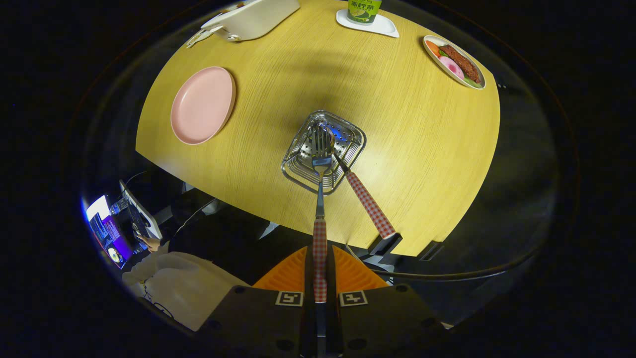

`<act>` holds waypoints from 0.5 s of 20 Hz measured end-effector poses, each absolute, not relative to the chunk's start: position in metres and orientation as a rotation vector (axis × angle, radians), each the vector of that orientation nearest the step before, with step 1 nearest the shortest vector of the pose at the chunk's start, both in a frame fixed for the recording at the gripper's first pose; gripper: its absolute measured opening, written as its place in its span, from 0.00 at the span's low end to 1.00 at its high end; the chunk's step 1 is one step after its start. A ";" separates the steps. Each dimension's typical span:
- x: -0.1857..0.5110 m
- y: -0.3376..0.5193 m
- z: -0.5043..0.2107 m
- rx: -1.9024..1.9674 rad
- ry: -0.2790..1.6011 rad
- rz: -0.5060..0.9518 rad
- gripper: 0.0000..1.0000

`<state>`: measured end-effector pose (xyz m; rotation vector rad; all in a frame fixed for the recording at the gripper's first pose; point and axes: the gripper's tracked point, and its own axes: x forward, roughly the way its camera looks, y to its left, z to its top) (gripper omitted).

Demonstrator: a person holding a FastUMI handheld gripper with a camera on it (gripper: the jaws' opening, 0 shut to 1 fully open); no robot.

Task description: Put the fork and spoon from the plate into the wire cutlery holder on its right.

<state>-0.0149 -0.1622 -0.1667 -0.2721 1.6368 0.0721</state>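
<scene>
While it is held, the fork: the shiny metal fork with a red-and-white checked handle point(320, 199) runs straight ahead from the gripper, prongs far end, pointing down into the holder.
Spoon: the other shiny piece with a red-and-white checked handle point(370, 205) already sits in the holder, its handle leaning out toward the counter's near edge, just beside the fork.
Holder: the square silver wire cutlery holder point(324, 150) stands in the middle of the round yellow wooden counter point(422, 149), beyond the fingers.
Plate: the round pink plate point(203, 105) lies well apart from the holder, on its left, with nothing on it.
Room: bare wood lies all around the holder; a white box point(251, 20), a green can on a white coaster point(365, 12) and an oval dish of food point(454, 62) sit near the far edge.
Gripper: the gripper point(320, 278) is nearly closed, both fingers pressing the fork's checked handle between them.
</scene>
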 end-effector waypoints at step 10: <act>0.014 -0.163 -0.178 -0.303 1.712 0.075 0.16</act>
